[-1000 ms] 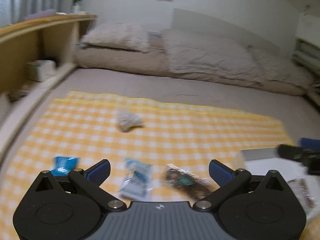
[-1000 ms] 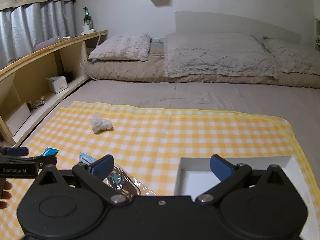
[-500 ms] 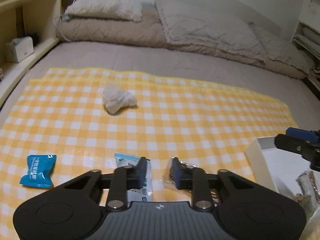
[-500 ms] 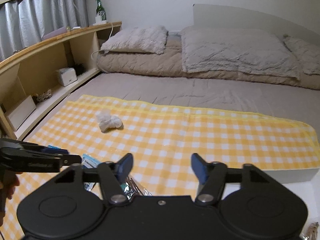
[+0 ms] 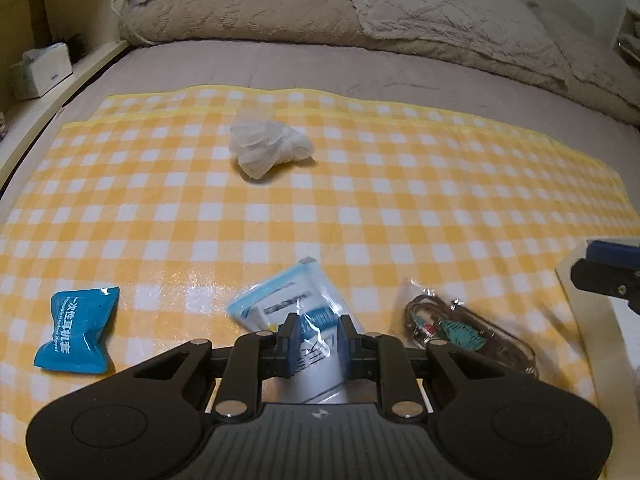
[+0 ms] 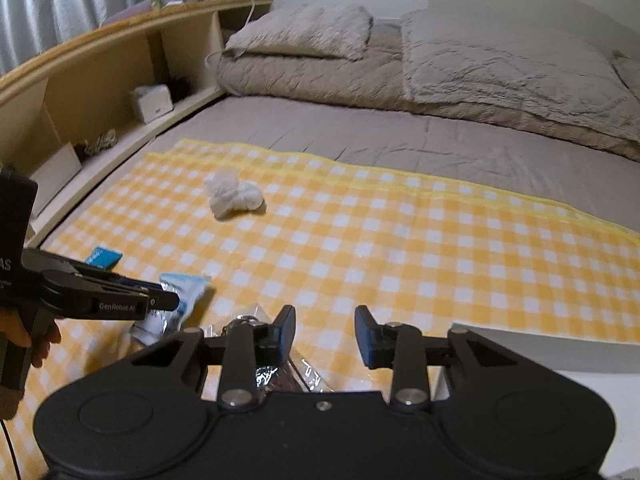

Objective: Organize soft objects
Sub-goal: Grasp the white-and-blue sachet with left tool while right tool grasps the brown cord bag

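On the yellow checked cloth [image 5: 400, 208] lie a crumpled white tissue [image 5: 270, 148], a blue packet [image 5: 76, 328], a white and blue packet [image 5: 292, 300] and a clear bag of dark trinkets [image 5: 460, 328]. My left gripper [image 5: 319, 340] is shut low over the white and blue packet, whose near part sits between the pads while its far end tilts up. Its tip [image 6: 168, 300] also shows from the side in the right wrist view. My right gripper [image 6: 325, 336] hangs over the clear bag [image 6: 280, 376], jaws closing with nothing between them.
A white box [image 6: 540, 352] stands at the cloth's near right corner. A wooden shelf [image 6: 120, 52] runs along the left with a tissue box [image 6: 152, 102]. Pillows and a quilt [image 6: 480, 60] lie at the bed's far end. A person's hand [image 6: 20, 336] holds the left gripper.
Both grippers dropped lower and closer to the packets. The left jaws went from wide open to shut, the right jaws narrowed. The white and blue packet now lies turned, centred between the left pads.
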The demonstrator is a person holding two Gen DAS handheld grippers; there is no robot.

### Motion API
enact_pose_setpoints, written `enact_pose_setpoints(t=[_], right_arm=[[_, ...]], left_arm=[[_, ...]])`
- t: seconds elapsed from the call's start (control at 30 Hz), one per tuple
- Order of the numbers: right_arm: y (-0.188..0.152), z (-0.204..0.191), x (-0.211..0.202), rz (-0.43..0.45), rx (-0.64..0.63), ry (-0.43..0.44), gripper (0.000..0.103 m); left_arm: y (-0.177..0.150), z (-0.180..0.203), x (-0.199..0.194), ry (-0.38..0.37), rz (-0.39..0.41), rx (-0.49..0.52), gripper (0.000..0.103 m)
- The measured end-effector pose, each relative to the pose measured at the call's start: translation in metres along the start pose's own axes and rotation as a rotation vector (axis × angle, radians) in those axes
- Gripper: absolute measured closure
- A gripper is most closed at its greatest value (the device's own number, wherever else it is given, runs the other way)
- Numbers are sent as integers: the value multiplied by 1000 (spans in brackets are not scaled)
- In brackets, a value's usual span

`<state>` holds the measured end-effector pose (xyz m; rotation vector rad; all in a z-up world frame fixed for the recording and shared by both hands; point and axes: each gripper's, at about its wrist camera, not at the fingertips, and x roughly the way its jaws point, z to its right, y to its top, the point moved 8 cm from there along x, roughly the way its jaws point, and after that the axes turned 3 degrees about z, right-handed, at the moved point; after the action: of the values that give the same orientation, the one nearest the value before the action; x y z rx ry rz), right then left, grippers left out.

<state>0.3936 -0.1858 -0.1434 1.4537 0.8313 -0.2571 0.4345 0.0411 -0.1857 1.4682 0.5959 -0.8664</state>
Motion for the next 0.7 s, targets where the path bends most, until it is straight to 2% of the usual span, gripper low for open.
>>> enact_pose_setpoints(t=[0.3,0.47,0.63,0.7], right_arm=[[-14,-18,26,-58,-93,35,69],[-28,-20,40,-108,-140,12,69],[-49,-21,54,-186,-197,-10,69],[-57,-23,55,-210,-225,-10,69]], left_arm=[[-6,6,8,26,1,58,82],[-6,9,7,31,-3,81,81],[-16,19,2,36,-31,258,80],[-22,20,1,32,-52,292,80]])
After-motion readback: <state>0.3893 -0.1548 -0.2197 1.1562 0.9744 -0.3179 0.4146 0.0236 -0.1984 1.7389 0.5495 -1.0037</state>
